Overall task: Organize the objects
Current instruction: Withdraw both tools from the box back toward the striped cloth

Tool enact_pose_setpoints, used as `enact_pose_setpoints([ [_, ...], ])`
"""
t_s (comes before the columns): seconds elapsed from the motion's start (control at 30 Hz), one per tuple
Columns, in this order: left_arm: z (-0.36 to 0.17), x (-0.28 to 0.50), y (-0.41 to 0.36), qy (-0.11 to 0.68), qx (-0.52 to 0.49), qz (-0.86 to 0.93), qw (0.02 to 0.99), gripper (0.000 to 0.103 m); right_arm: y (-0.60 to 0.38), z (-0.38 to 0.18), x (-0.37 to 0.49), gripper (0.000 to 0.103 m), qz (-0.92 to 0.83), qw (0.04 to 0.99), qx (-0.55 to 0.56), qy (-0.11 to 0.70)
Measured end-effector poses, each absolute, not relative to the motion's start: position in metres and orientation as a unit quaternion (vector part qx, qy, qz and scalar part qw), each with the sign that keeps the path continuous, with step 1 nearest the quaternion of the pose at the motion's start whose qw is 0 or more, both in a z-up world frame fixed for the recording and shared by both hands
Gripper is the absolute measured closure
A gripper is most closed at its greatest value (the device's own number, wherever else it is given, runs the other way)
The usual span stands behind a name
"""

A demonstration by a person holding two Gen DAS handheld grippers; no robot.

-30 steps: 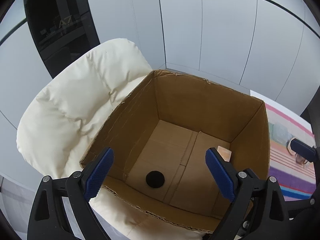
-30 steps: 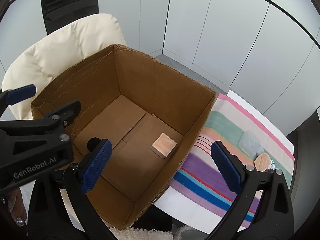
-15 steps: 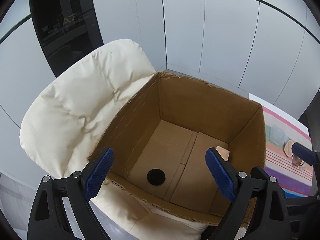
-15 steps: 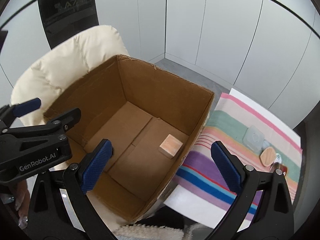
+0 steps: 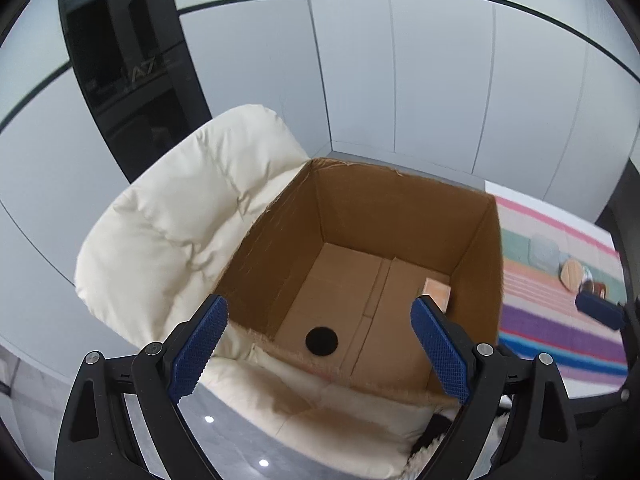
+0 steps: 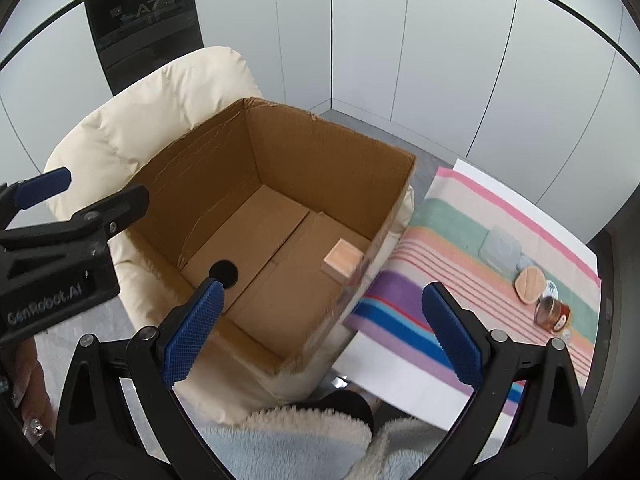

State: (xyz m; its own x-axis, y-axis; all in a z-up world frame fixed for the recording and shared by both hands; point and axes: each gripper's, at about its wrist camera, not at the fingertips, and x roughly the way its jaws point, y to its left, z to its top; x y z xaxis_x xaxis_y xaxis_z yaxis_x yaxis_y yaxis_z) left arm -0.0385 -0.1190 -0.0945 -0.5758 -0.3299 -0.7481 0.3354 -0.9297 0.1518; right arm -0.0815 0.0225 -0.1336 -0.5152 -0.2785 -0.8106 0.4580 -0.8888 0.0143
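Note:
An open cardboard box (image 5: 400, 216) (image 6: 320, 156) rests on a cream padded chair (image 5: 172, 232) (image 6: 132, 136). On the box floor lie a black round disc (image 5: 321, 341) (image 6: 224, 272) and a small wooden block (image 5: 437, 292) (image 6: 342, 259). My left gripper (image 5: 318, 340) hangs open above the box's near edge, nothing between its blue pads. My right gripper (image 6: 322, 320) is open too, above the box's near right corner. On the striped cloth (image 6: 460, 256) lie a clear square lid (image 6: 500, 246), a wooden hexagonal piece (image 6: 529, 283) and a small jar (image 6: 551, 312).
White wall panels and a dark glass door (image 5: 132, 76) stand behind the chair. The striped cloth (image 5: 560, 304) covers a white table to the right of the box. A fluffy pale-blue sleeve (image 6: 288, 444) and a hand (image 6: 28, 400) show at the bottom of the right wrist view.
Both grippers have drawn back and up from the box, so it looks smaller and farther. More of the chair and striped cloth is in view. Jaws stay open.

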Motion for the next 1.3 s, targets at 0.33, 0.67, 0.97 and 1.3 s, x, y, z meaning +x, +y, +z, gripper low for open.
enact_pose_setpoints([
  [0.33, -0.097, 0.017, -0.112, 0.045, 0.445, -0.879, 0.168, 0.009, 0.039, -0.127, -0.032, 0.002, -0.864, 0.213, 0.440, 0.118],
  [0.67, -0.102, 0.066, -0.112, 0.051, 0.436, -0.880, 0.182, 0.009, 0.062, -0.125, 0.008, 0.002, -0.852, 0.221, 0.466, 0.094],
  [0.97, -0.104, 0.071, -0.119, 0.078, 0.436, -0.879, 0.179, 0.009, 0.055, -0.116, 0.028, 0.002, -0.861, 0.224, 0.441, 0.113],
  [1.3, -0.105, 0.056, -0.102, 0.063, 0.438, -0.883, 0.155, 0.009, 0.068, -0.115, 0.024, 0.002, -0.867, 0.203, 0.444, 0.103],
])
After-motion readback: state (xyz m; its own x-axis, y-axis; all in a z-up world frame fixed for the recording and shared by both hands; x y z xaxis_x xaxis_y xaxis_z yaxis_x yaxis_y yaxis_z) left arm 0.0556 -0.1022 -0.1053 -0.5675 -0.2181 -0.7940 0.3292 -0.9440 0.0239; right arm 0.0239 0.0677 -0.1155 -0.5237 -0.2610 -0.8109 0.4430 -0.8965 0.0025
